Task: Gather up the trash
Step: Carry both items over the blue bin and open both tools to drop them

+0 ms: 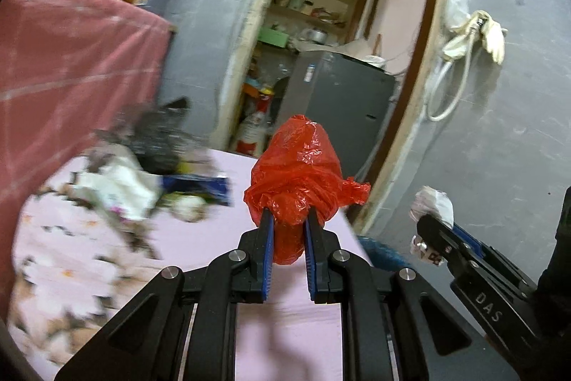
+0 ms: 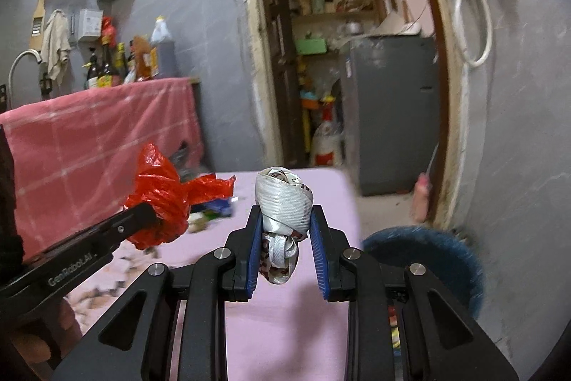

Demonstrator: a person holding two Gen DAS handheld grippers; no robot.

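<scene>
My left gripper (image 1: 288, 220) is shut on a crumpled red plastic bag (image 1: 298, 166) and holds it above the pink bed sheet (image 1: 200, 238). It also shows in the right wrist view (image 2: 160, 199), at the left. My right gripper (image 2: 285, 220) is shut on a knotted white wrapper (image 2: 283, 199), held above the sheet's right part. The same wrapper (image 1: 431, 206) shows at the right of the left wrist view. More trash (image 1: 142, 174) lies in a blurred pile on the sheet at the far left: a black bag, white paper, a blue packet.
A blue round bin (image 2: 424, 259) stands on the floor right of the bed. A pink checked cloth (image 2: 103, 138) covers a counter with bottles at the left. A doorway leads to a grey cabinet (image 2: 389, 116) and shelves. A hose (image 2: 471, 6) hangs on the right wall.
</scene>
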